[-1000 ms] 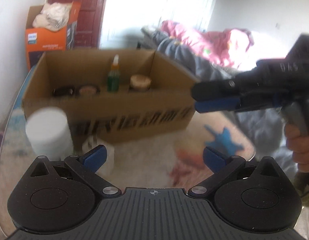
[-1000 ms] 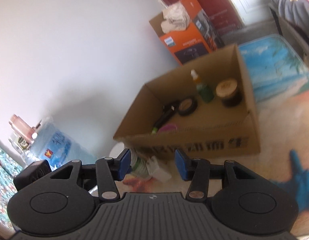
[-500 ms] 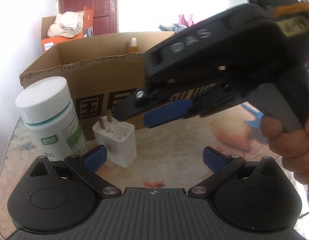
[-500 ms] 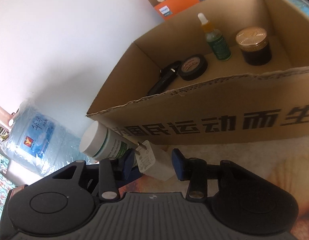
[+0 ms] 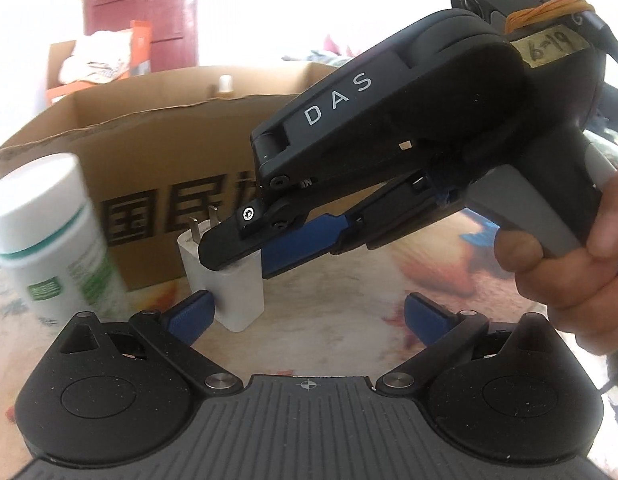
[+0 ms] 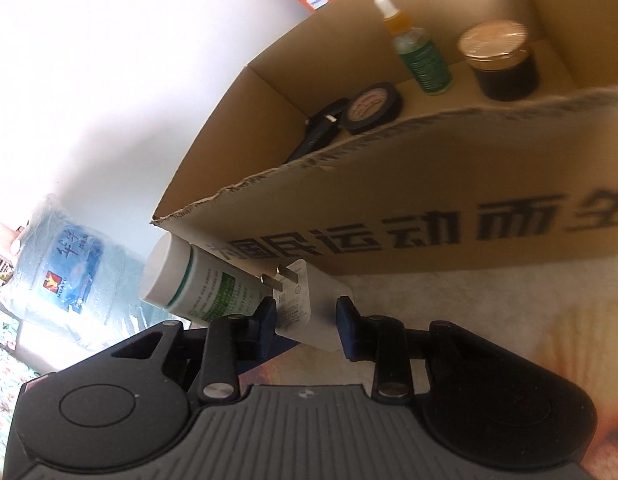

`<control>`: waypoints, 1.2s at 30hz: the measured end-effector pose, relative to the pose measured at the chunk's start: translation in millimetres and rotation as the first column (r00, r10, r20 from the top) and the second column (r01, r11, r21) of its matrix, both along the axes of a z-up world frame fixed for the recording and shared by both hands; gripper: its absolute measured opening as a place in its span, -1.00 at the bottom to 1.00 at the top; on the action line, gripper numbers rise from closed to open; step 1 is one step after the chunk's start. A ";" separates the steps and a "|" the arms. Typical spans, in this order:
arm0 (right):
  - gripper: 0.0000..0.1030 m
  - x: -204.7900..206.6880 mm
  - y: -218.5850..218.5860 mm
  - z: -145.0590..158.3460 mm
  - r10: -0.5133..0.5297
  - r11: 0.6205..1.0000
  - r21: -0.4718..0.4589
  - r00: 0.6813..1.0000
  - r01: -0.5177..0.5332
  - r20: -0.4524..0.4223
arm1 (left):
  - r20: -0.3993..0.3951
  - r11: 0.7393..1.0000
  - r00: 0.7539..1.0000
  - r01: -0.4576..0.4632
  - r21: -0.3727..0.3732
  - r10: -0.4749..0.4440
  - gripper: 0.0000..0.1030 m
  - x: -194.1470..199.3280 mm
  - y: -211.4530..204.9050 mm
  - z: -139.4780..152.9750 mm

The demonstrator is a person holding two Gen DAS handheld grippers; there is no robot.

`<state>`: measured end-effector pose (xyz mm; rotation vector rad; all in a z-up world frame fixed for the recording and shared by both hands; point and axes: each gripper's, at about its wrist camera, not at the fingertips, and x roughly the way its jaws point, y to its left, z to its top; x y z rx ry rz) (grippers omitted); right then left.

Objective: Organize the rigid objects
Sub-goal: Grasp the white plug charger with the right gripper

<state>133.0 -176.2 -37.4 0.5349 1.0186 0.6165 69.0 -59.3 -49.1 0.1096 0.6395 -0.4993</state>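
Note:
A white plug charger (image 5: pixel 239 300) (image 6: pixel 309 312) stands on the patterned surface in front of a cardboard box (image 5: pixel 157 152) (image 6: pixel 429 208). A white bottle with a green label (image 5: pixel 49 240) (image 6: pixel 189 280) stands just left of it. My right gripper (image 6: pixel 307 320) (image 5: pixel 249 256) has its fingers on both sides of the charger, close to it; contact is not clear. My left gripper (image 5: pixel 307 314) is open and empty, its left fingertip beside the charger.
Inside the box are a green dropper bottle (image 6: pixel 421 56), a dark jar with a gold lid (image 6: pixel 499 64), a roll of black tape (image 6: pixel 373 108) and a black object (image 6: pixel 321 128). A large water jug (image 6: pixel 69 272) stands at the left by the wall.
My right gripper has come down and in, so its fingers now straddle the charger. The left gripper has moved closer to the charger and bottle and stays open.

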 end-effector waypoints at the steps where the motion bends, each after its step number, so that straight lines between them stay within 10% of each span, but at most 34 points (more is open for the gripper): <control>1: -0.32 -2.8 -4.2 0.2 -0.011 1.000 -0.001 1.000 0.011 -0.004 | -0.001 1.000 1.000 0.017 -0.004 -0.017 0.97 -0.8 -1.7 0.6; 13: -0.31 -43.3 -45.3 3.1 -0.133 0.991 -0.007 0.991 0.132 -0.034 | -0.031 0.981 0.983 0.179 -0.076 -0.182 0.96 -12.8 -15.2 5.2; 22: -0.26 -45.5 -49.7 4.8 -0.171 0.985 -0.004 0.984 0.170 -0.044 | 0.006 0.993 0.993 0.116 0.008 -0.116 0.85 -11.5 -25.5 9.2; 36: -0.17 -37.6 -46.2 1.8 -0.173 0.985 -0.012 0.984 0.172 -0.043 | -0.040 0.996 0.999 0.000 0.084 0.003 -0.20 14.0 -30.6 7.6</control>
